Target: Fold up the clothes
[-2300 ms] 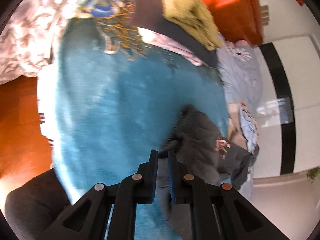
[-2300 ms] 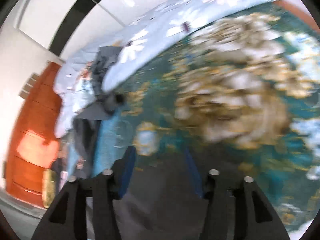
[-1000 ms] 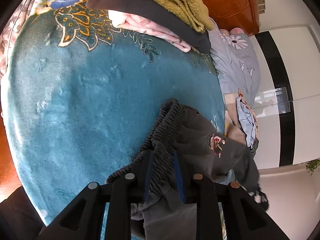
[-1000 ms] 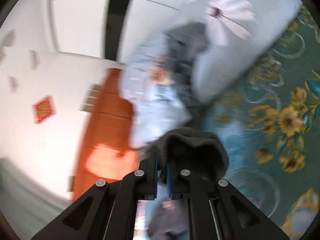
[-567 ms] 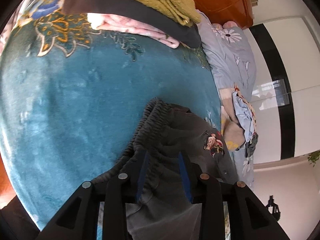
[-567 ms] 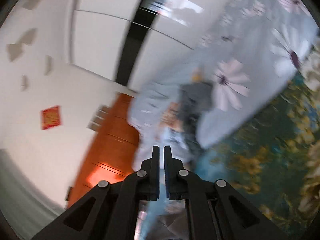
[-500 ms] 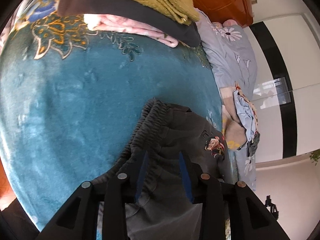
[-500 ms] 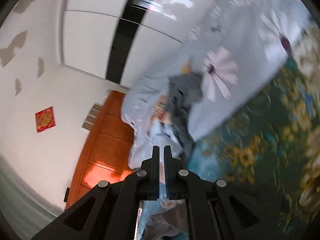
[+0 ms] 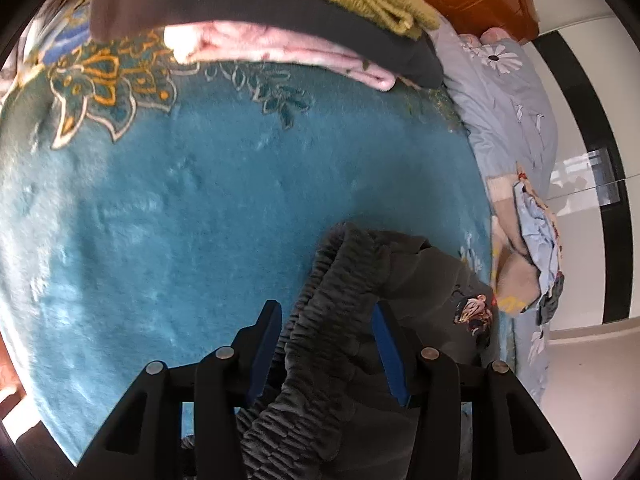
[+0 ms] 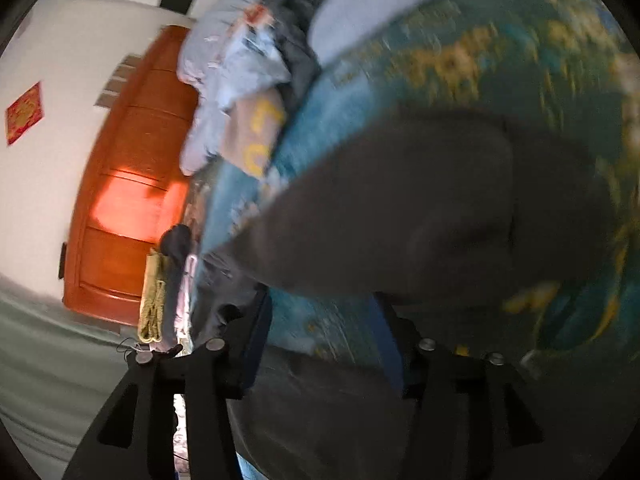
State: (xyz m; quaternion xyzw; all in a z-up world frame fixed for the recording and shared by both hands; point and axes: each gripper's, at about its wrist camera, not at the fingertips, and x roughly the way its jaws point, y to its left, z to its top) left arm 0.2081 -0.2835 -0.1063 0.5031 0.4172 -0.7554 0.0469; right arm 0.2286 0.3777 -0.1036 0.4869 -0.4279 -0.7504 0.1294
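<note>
Dark grey pants point(image 9: 420, 280) with a small cartoon print point(image 9: 474, 312) lie on a teal plush blanket point(image 9: 200, 220). In the left wrist view my left gripper point(image 9: 326, 316) straddles the ruched elastic waistband point(image 9: 332, 300). Its jaws are opening and the blue pads stand off the fabric. The right wrist view is blurred by motion. There the pants point(image 10: 420, 208) spread flat over the blanket point(image 10: 480, 60) just ahead of my right gripper point(image 10: 324, 320). Its jaws are opening too, with only blanket and a grey cloth edge between them.
A stack of folded clothes point(image 9: 300, 0), olive on dark brown on pink, sits at the blanket's far end. A grey flowered quilt point(image 9: 512, 100) and a heap of unfolded clothes point(image 9: 532, 240) lie to the right. An orange wooden headboard point(image 10: 120, 200) stands behind.
My left jaws have spread apart around the waistband and shifted slightly. My right gripper let go of a grey fold, then swung down toward the pants and opened from shut.
</note>
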